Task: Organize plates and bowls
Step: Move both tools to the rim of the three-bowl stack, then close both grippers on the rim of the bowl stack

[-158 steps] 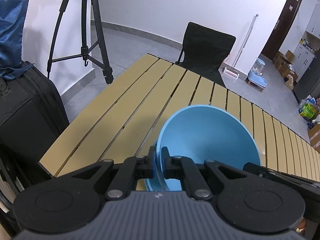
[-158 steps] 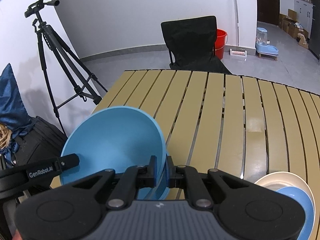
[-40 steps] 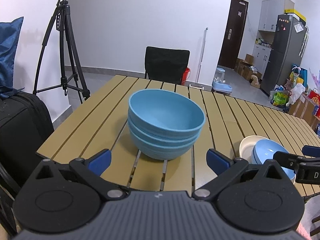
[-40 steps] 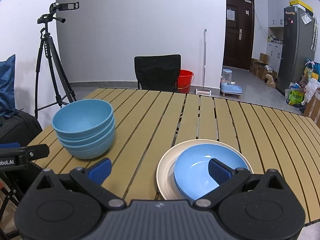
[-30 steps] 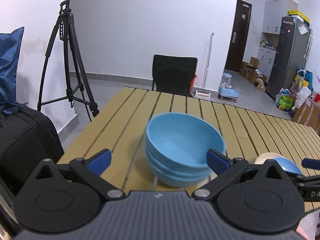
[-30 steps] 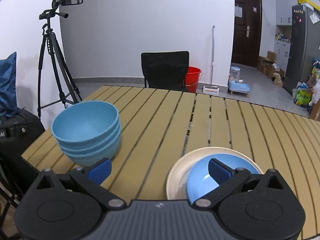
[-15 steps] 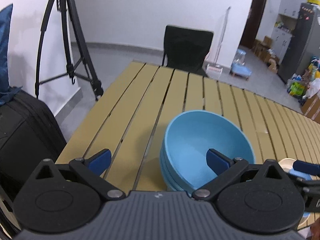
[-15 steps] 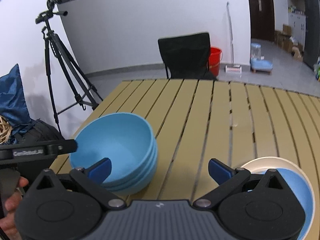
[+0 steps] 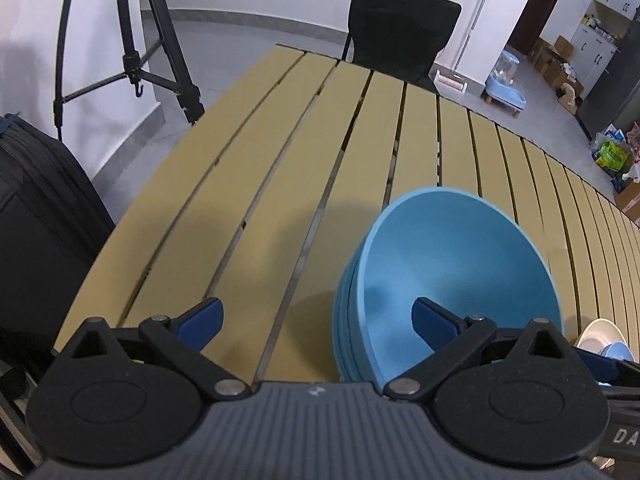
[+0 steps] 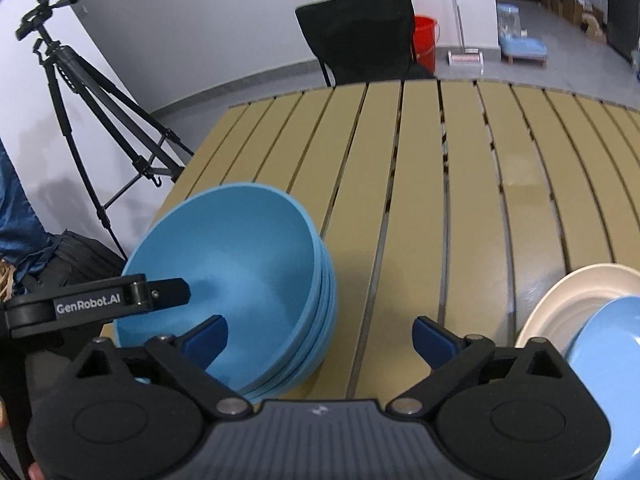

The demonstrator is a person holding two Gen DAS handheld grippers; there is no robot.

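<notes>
A stack of blue bowls point(image 9: 452, 280) stands on the slatted wooden table point(image 9: 280, 152), also in the right wrist view point(image 10: 240, 272). My left gripper point(image 9: 316, 316) is open and straddles the stack's left rim, its right finger inside the top bowl. My right gripper point(image 10: 320, 334) is open and straddles the stack's right rim, its left finger inside the bowl. A blue plate point(image 10: 608, 364) lies on a cream plate point(image 10: 560, 296) at the right, its edge also in the left wrist view point(image 9: 600, 332).
A black chair point(image 10: 360, 32) stands at the table's far side. A tripod point(image 10: 80, 92) and a black suitcase point(image 9: 36, 216) stand left of the table. A red bucket point(image 10: 426, 36) is on the floor.
Both grippers have moved down and closer to the bowl stack, each now with one finger over the top bowl's inside. Both stay open. The bowls and plates have not moved.
</notes>
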